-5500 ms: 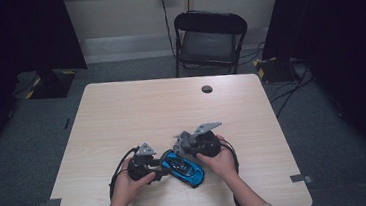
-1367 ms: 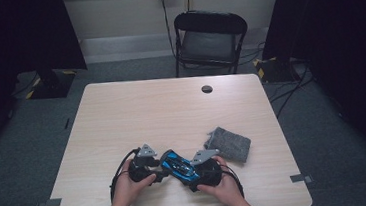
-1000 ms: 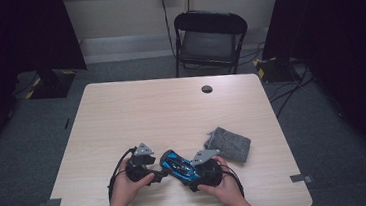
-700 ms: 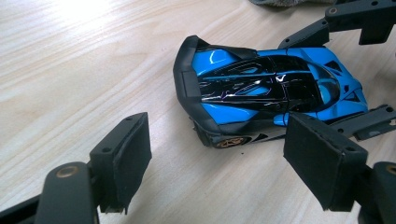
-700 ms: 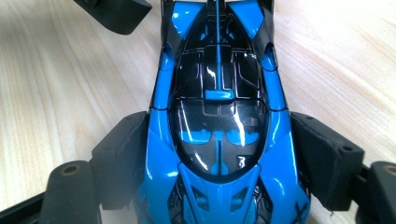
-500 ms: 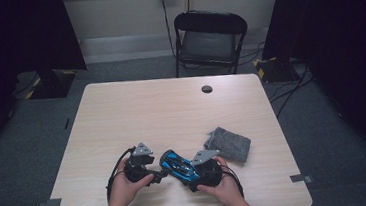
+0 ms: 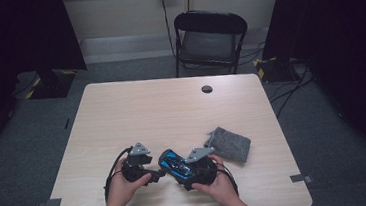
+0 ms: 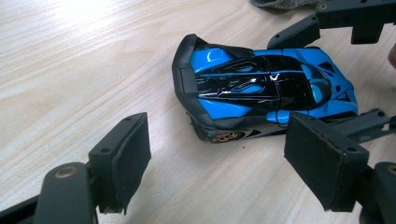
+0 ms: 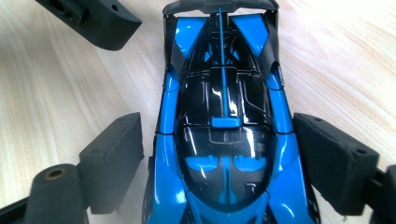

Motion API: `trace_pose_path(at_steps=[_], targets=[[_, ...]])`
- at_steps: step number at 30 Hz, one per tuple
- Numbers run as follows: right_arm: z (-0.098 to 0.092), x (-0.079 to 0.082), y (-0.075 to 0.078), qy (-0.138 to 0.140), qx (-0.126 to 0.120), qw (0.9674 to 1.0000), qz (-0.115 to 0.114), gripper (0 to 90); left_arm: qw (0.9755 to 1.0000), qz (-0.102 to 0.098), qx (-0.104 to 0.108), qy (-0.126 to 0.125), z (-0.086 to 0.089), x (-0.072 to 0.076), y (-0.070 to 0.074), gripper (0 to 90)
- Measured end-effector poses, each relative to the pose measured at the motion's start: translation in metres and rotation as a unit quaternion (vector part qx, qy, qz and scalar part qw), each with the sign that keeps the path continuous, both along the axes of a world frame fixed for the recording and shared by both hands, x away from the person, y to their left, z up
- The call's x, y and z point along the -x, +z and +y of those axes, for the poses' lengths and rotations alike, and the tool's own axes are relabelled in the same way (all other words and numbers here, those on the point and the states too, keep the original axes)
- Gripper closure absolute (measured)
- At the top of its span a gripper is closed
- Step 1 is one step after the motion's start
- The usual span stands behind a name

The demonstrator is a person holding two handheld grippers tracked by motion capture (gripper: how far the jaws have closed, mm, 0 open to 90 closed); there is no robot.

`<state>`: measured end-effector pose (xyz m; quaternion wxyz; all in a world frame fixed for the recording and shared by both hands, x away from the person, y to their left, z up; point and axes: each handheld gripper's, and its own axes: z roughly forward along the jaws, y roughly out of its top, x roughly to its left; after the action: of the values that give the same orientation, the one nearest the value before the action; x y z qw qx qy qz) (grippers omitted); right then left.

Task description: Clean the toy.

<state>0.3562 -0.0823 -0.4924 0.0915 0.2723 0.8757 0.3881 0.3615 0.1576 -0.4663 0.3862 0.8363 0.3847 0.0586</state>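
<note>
Right gripper (image 9: 219, 154) straddles the blue toy car (image 9: 224, 130) at frame centre, jaws just widening, pads clear of it; left gripper (image 8: 233, 154) gapes wide, empty, lower frame.

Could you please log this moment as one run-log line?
toy car on table | right gripper jaws astride car, just opening, gaps showing | left gripper open, short of car | grey pouch aside

Wooden table (image 7: 122, 118) with toy car (image 7: 175, 164), grey pouch (image 7: 229, 143)
</note>
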Motion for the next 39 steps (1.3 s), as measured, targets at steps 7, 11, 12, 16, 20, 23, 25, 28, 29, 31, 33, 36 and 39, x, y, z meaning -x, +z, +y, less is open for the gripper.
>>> trace_pose_path(at_steps=[7, 11, 12, 16, 20, 23, 25, 28, 29, 31, 33, 36, 39], targets=[[0.010, -0.005, 0.002, -0.002, 0.001, 1.0000, -0.001, 18.3, 1.0000, -0.001, 0.003, 0.002, 0.002, -0.001, 0.000, 22.3], [0.014, -0.007, 0.001, -0.004, 0.003, 1.0000, -0.002, 19.0, 1.0000, -0.004, 0.005, 0.003, 0.003, -0.001, 0.001, 22.3], [0.013, -0.007, 0.001, -0.007, -0.002, 0.9999, -0.007, 20.8, 1.0000, -0.003, 0.008, 0.004, 0.003, 0.000, 0.001, 22.3], [0.014, -0.008, 0.000, -0.007, 0.001, 1.0000, -0.005, 20.9, 1.0000, -0.003, 0.007, 0.005, 0.004, 0.000, 0.000, 22.3], [0.016, -0.008, -0.002, -0.013, 0.007, 0.9999, -0.008, 21.2, 1.0000, -0.004, 0.007, 0.005, 0.004, 0.000, 0.001, 22.3], [0.017, -0.006, -0.006, -0.018, 0.013, 0.9997, -0.015, 20.6, 0.9999, -0.007, 0.009, 0.007, 0.005, 0.000, 0.002, 22.3], [0.018, -0.005, -0.006, -0.019, 0.015, 0.9996, -0.015, 21.0, 0.9999, -0.005, 0.009, 0.006, 0.005, 0.000, 0.001, 22.3], [0.017, -0.005, -0.005, -0.025, 0.017, 0.9994, -0.017, 25.3, 0.9999, -0.004, 0.008, 0.005, 0.005, 0.000, 0.001, 22.3], [0.016, -0.006, -0.005, -0.024, 0.013, 0.9995, -0.016, 25.4, 1.0000, -0.003, 0.007, 0.004, 0.005, 0.000, 0.001, 22.3], [0.016, -0.005, -0.005, -0.023, 0.014, 0.9995, -0.017, 25.5, 0.9999, -0.003, 0.009, 0.006, 0.005, 0.000, 0.001, 22.3], [0.016, -0.005, -0.005, -0.024, 0.015, 0.9995, -0.016, 25.6, 0.9999, -0.004, 0.009, 0.007, 0.005, 0.000, 0.001, 22.3], [0.018, -0.006, -0.002, -0.027, 0.029, 0.9992, -0.008, 25.4, 0.9999, -0.006, 0.007, 0.005, 0.004, 0.000, 0.001, 22.3], [0.020, -0.006, 0.000, -0.033, 0.043, 0.9985, 0.002, 25.0, 0.9999, -0.007, 0.010, 0.007, 0.004, 0.000, 0.002, 22.3]])
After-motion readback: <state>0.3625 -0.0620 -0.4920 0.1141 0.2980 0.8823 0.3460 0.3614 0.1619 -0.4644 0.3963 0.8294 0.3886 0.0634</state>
